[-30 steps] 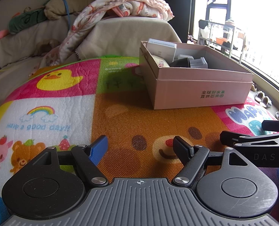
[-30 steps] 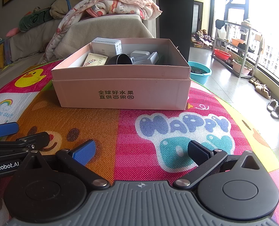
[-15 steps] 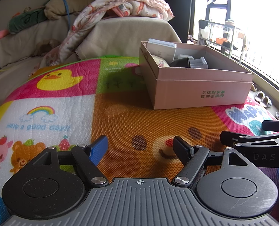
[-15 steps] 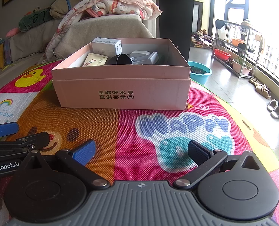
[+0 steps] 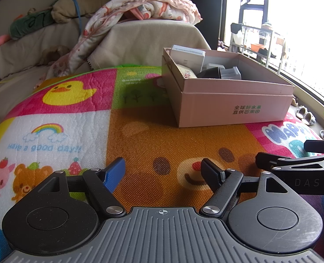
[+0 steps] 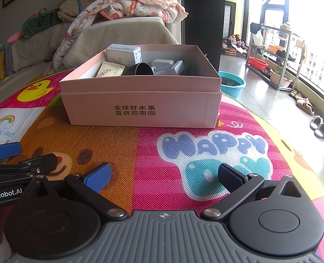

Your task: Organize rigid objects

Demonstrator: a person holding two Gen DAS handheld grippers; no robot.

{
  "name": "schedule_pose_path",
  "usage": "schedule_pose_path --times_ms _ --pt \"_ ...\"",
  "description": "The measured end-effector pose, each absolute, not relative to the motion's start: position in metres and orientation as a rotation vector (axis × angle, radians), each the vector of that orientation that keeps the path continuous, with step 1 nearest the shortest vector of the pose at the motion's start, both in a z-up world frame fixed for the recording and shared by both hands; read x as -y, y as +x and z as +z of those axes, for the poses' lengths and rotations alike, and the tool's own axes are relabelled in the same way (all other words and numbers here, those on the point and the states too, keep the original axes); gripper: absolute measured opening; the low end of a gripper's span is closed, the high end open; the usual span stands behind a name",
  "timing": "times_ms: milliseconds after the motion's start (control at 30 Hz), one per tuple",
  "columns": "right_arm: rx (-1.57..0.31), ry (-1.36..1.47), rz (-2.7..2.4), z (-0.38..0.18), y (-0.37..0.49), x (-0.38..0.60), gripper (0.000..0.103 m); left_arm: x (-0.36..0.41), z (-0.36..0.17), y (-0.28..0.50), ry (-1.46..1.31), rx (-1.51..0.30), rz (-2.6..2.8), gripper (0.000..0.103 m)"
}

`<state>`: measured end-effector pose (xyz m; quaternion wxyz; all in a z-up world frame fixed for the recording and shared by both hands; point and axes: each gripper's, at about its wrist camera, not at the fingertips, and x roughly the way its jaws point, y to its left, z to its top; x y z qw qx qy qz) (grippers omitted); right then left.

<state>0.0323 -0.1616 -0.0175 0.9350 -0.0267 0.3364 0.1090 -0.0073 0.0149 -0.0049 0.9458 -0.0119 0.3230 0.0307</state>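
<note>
Apparently between steps or finished: box (image 6: pixel 140 107) already holding several items, nothing loose near box on mat (image 6: pixel 184 135). Both jaws apart, empty. Next: find anything left.

Pink box (image 6: pixel 140 100); mat (image 5: pixel 140 144) — bright cartoon patchwork; floral blanket (image 6: pixel 140 6)

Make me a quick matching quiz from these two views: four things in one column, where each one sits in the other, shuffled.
1. white carton
2. dark cup
3. pink box
4. teal basin

A. on the floor behind the box
B. on the play mat
C. lying on its side in the box
D. back left corner of the box

Pairs: 1-D, 2-C, 3-B, 4-A
</note>
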Motion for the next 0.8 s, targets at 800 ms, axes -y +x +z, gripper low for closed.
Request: schedule_pose_path --times_ms 800 --pt "-0.688 -0.054 0.223 -0.0176 0.0321 0.1620 0.103 -0.0141 -0.0048 -0.0073 -0.018 -0.659 0.064 0.081"
